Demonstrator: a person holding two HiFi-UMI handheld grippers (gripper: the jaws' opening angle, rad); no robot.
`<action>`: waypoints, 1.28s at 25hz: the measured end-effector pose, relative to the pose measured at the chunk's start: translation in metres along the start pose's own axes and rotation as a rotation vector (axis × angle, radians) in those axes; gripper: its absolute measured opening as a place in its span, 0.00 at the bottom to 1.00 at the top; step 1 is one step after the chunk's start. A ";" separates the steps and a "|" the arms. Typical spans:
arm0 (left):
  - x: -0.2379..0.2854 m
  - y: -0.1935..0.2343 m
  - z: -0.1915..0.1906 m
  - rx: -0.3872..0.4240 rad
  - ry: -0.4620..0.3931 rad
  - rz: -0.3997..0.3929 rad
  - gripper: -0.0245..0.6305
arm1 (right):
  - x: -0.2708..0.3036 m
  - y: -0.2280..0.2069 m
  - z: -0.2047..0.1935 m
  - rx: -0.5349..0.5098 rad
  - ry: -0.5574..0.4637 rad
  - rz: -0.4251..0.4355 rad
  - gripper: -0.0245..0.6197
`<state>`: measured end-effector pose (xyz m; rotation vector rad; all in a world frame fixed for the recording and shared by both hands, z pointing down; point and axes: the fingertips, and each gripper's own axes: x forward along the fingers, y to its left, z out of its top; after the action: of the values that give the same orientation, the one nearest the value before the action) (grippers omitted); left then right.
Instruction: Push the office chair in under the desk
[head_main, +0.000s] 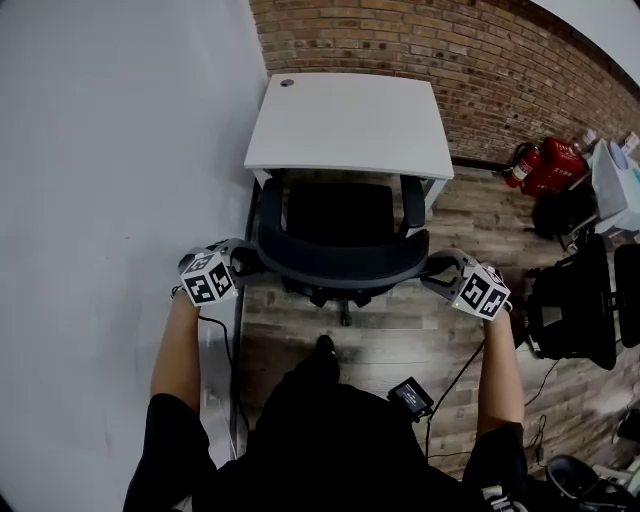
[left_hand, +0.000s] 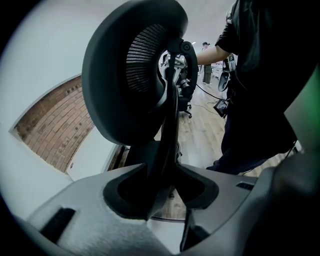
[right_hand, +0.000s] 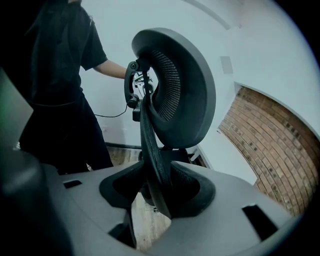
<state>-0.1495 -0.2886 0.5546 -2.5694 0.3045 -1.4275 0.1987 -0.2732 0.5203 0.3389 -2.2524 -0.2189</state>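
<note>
Pinching the chair (head_main: 340, 212) by its backrest's left and right edges, the left gripper (head_main: 243, 263) and right gripper (head_main: 433, 268) can push it squarely; its seat sits partly beneath the far desk (head_main: 345, 125).

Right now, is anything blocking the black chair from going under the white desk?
Nothing visible. The black mesh office chair already sits right at the white rectangular desk, with no object between them. The left tool and right tool clamp its backrest.

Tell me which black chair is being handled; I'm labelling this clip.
The office chair at the white desk, its backrest gripped by the left gripper and right gripper; the other black chair stands untouched at right.
</note>
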 end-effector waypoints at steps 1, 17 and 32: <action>0.002 0.007 -0.001 0.002 -0.001 0.001 0.30 | 0.003 -0.006 -0.001 0.006 0.002 0.000 0.30; 0.033 0.107 0.003 0.042 -0.050 0.001 0.30 | 0.027 -0.104 -0.012 0.072 0.040 -0.013 0.31; 0.081 0.212 0.015 -0.005 -0.019 -0.009 0.30 | 0.050 -0.213 -0.038 0.062 0.019 -0.024 0.32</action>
<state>-0.1141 -0.5133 0.5575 -2.5897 0.2942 -1.4058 0.2329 -0.4926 0.5236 0.4003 -2.2411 -0.1578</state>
